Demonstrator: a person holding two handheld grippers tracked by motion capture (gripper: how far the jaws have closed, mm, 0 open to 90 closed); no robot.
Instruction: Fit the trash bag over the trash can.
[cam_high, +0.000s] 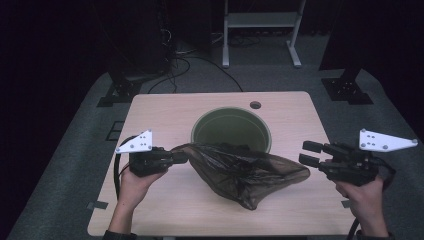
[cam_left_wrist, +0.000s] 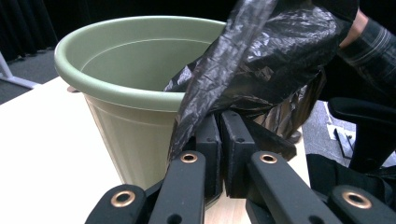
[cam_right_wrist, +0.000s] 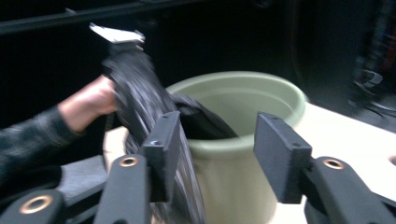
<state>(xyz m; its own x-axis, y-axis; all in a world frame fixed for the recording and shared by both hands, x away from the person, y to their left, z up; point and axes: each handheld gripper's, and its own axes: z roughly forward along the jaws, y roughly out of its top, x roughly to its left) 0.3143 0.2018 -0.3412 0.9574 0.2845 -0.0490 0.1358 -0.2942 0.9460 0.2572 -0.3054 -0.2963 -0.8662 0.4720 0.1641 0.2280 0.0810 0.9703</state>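
A sage-green plastic pot stands upright at the middle of the wooden table. A crumpled black plastic bag stretches from the pot's near rim toward the front right. My left gripper is shut on the bag's left corner. In the left gripper view the jaws pinch the bag just in front of the pot. My right gripper stands open just right of the bag's far end, apart from it. In the right gripper view its open jaws frame the pot, with the bag hanging at left.
A small round hole lies in the tabletop behind the pot. A white frame stand and black stand feet sit on the grey floor beyond the table. The table's front left is bare wood.
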